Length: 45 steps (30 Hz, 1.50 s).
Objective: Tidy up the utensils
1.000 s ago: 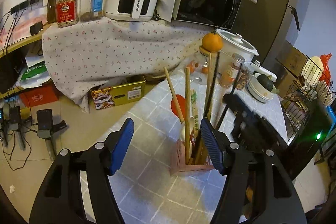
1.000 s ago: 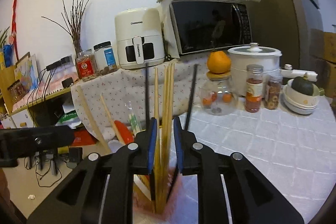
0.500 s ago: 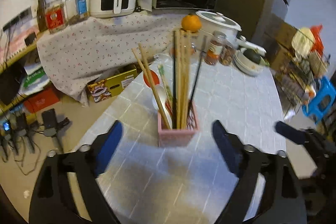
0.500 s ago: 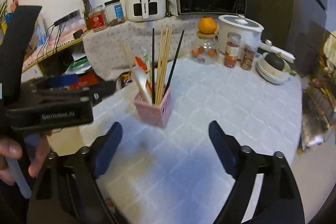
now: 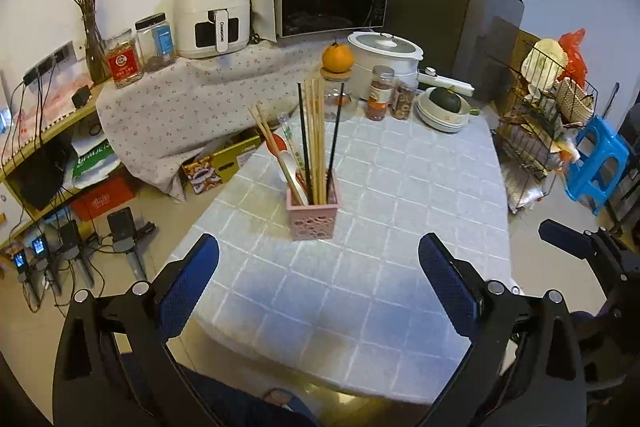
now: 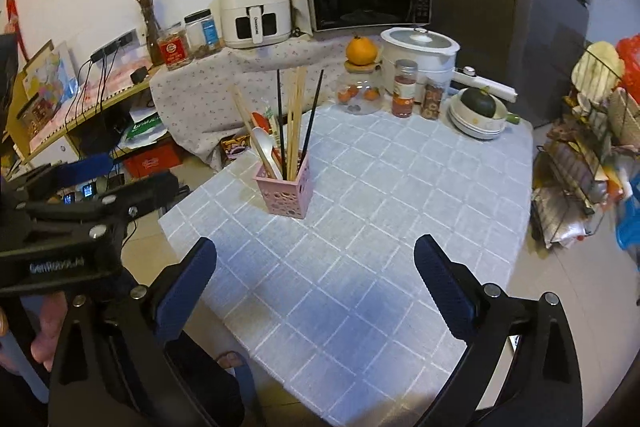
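**Both hand-held grippers off the holder, utensils standing inside**

Your left hand-held gripper (image 5: 318, 259) has its jaws spread wide with nothing between them; they have just been opening, and the same is true of your right hand-held gripper (image 6: 316, 261), whose blue pads frame only bare table (image 6: 420, 195). Neither one touches anything.

Take the pink utensil holder (image 5: 313, 215) as your landmark. It stands upright on the table, well apart from both grippers and beyond their fingertips. Inside it stand the wooden chopsticks (image 5: 316, 139) in a near-vertical bunch, with the black chopsticks (image 5: 335, 143) on either side of them. A second wooden pair (image 5: 276, 159) leans out to the holder's left, over the white spoon (image 5: 292, 167). Behind the holder, near the table's far edge, sits a glass jar (image 5: 340, 103) with an orange (image 5: 338, 57) on top.

You appear to be at the release-and-retreat stage: the utensils look gathered in the holder, and I see no loose utensil lying on the table around it.

Before you call it done, check the table beside the holder for strays. If you want the leaning pair tidier, come in from above the holder, close on those two sticks only, and avoid knocking the light holder over.
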{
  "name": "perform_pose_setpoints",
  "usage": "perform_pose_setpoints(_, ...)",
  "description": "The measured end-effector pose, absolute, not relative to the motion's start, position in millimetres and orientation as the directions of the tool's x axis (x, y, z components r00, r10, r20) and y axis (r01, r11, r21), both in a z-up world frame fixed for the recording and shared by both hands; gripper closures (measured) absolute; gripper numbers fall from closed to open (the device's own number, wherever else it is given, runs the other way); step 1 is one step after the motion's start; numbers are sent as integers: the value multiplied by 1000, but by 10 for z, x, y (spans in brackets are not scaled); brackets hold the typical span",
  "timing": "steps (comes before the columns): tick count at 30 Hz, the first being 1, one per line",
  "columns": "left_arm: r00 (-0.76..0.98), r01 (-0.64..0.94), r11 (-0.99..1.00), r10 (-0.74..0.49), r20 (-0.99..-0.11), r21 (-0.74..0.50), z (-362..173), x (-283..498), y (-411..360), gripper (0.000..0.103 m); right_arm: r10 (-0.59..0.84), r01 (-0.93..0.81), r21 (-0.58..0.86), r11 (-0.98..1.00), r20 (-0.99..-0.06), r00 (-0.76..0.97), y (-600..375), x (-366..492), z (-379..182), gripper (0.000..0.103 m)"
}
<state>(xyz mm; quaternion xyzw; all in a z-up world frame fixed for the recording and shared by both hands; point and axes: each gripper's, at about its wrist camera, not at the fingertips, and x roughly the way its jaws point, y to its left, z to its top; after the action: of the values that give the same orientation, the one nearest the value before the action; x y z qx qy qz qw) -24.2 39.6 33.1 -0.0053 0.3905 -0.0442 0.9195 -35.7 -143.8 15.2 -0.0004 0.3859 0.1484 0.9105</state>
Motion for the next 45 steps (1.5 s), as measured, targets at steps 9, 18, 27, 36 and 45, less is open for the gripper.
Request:
perform_pose_setpoints(9,699,68,997,-70,-711,-32,497,-322,292,7,280,-265,132,955,-695,662,-1518,-419,309,7)
perform_pose_setpoints(18,700,62,998,-55,-712,-16,546,-326,253,7,266,-251,127,960,-698,665,-1577,-417,342,7)
perform_pose_setpoints(27,704,70,997,-60,-708,-15,602,-335,192,7,239,-209,130,969,-697,676,-1659,-464,406,7)
perform_pose_setpoints(36,699,74,997,-62,-712,-14,611,-320,157,7,220,-182,129,975,-695,684,-1720,-472,440,7)
perform_pose_setpoints(45,703,77,997,-59,-709,-6,601,-320,153,7,218,-180,128,975,-698,682,-1732,-464,437,7)
